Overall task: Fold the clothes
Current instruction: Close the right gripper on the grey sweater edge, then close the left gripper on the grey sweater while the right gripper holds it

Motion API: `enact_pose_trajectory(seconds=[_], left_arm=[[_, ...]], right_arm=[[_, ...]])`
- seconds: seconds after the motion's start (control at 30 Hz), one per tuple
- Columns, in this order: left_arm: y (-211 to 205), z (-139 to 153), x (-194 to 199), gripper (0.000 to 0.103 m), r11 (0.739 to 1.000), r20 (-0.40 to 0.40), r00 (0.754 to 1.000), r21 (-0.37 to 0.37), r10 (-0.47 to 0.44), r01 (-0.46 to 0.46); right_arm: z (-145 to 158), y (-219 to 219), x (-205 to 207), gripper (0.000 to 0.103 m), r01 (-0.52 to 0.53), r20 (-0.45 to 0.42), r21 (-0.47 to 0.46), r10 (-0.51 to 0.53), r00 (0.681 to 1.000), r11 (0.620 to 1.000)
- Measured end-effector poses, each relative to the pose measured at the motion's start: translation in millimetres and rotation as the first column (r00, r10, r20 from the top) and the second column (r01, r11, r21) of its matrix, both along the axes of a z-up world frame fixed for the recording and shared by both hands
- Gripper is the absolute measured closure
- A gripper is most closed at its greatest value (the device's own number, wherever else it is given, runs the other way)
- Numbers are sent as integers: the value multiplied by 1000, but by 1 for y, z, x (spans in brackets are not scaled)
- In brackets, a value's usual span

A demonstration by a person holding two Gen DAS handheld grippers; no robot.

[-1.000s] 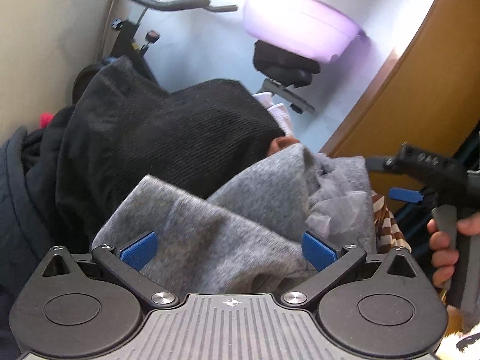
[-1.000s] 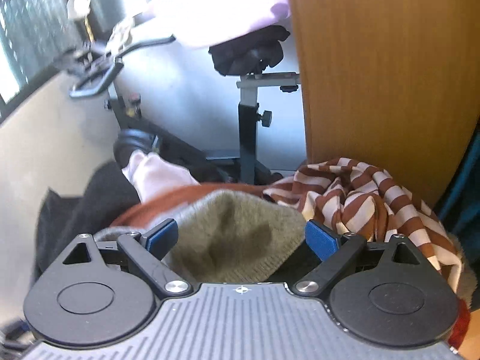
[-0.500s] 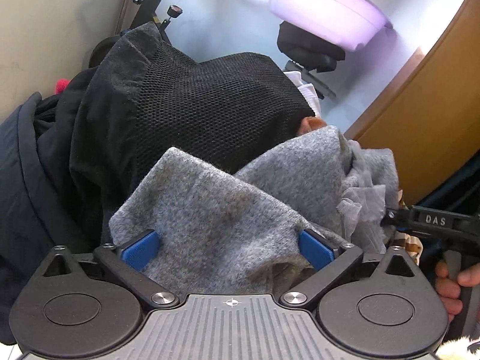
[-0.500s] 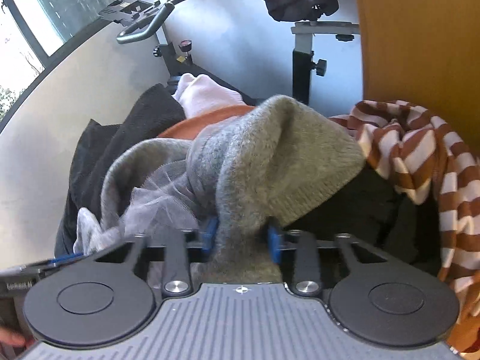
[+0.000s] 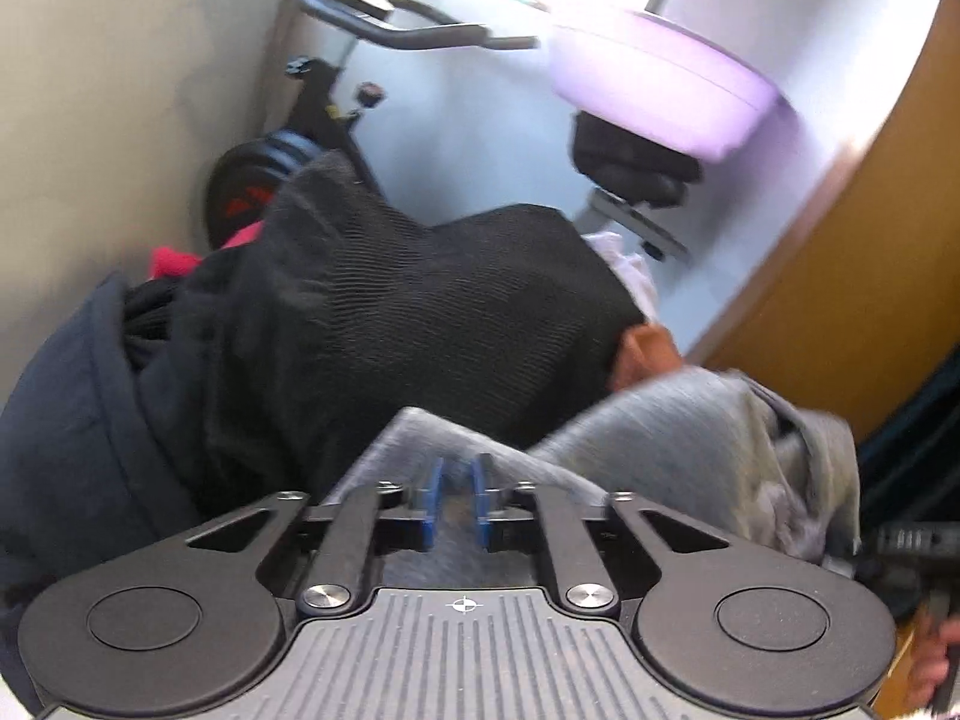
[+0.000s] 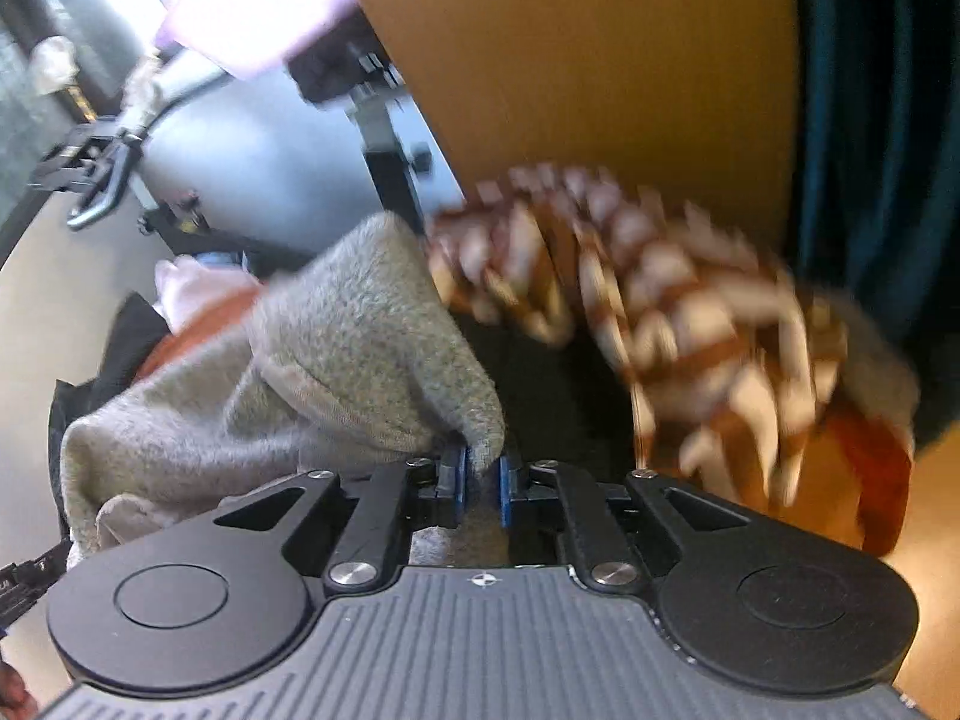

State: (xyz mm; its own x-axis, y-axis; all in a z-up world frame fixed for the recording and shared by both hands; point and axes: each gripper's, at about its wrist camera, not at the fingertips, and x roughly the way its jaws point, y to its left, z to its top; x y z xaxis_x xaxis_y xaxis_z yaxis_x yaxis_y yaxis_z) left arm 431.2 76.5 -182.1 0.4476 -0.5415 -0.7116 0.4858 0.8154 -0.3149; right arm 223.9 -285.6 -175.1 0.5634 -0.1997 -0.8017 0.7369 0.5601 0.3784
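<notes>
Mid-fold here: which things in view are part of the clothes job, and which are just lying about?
Belongs to the job:
- grey knit garment, gripped at two spots
- left hand-held gripper, jaws closing on it
- right hand-held gripper, jaws closing on it
- black garment and striped garment, waiting in the pile

Lying about:
- spin bike
- lilac basin
- wooden panel
</notes>
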Motion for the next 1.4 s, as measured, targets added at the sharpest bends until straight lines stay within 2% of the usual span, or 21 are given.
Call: enact_pose_trajectory(seconds=[0.03,0.1,0.2,0.37,0.47,0.53,0.57,0.77,0.83,1.0,1.03,1.2,1.4], left_arm=[[1,-1,1,29,1000,-10,1000,-1,6,-6],[2,0,-3,5,1000,-13,1000,-22,6,-6],[-4,4,-12,3,999,15,999,-34,-40,41],[-28,4,-27,1,983,43,982,38,-182,180],[-42,-2,-34,1,961,33,966,116,-256,251],[-49,-8,-35,1,948,16,958,146,-287,282],[-51,-11,-35,1,945,5,956,154,-294,290],[-53,-23,-23,1,951,-69,962,146,-263,271],[-51,-18,-25,1,945,-38,956,144,-290,292],[-35,-8,-42,1,924,138,915,105,-379,366],[-32,-9,-43,1,924,140,914,98,-381,370],[-19,-17,-37,1,942,-11,943,31,-333,333],[-4,-13,-42,1,940,-22,940,16,-341,341]], right_arm=[[-5,-1,0,91,15,-2,37,-15,1000,999],[-9,1,1,90,23,-4,66,-23,1000,998],[-7,6,5,88,5,-10,46,-4,1000,999],[-5,7,7,80,1,1,52,-1,1000,999],[-4,9,9,66,-11,-8,28,11,1000,1000],[-2,10,10,53,-22,7,21,22,1000,1000],[-1,10,10,52,-27,14,17,27,1000,999],[-1,13,16,45,-63,9,12,63,998,998],[-1,13,16,42,-65,8,11,65,998,998],[-3,12,18,36,-64,7,19,64,998,998],[-4,12,19,35,-67,3,23,67,998,997],[-8,16,26,27,-85,-33,23,86,996,996],[-8,17,29,22,-98,-36,29,99,994,995]])
